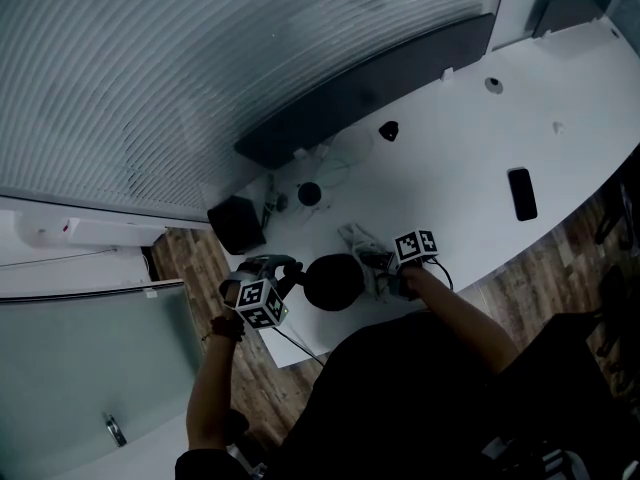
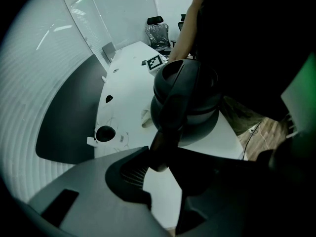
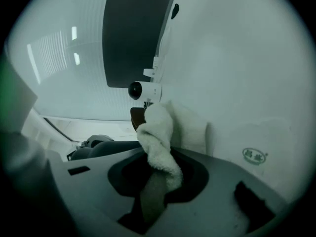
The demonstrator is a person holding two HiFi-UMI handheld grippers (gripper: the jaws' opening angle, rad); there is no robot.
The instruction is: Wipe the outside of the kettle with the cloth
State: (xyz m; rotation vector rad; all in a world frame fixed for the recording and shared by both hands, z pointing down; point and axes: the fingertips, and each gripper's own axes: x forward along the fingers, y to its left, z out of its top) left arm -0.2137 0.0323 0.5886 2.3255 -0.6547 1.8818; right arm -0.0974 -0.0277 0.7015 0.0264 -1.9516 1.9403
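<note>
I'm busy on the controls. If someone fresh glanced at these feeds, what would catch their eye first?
The dark kettle stands out first. It sits near the front edge of the white table, with its handle clamped in the left gripper. Next comes the fluffy white cloth, pinched in the right gripper just to the right of the kettle in the head view.

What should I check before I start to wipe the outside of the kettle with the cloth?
1. Grip of left tool on kettle handle: ok, the handle sits between its jaws.
2. Hold of right tool on white cloth: ok, the cloth is pinched in its jaws.
3. Place of kettle over the white table: ok, though near the edge.
4. Cloth touching the kettle: cannot tell; it is close beside it.
5. Black phone out of the way: ok, far along the table.
</note>
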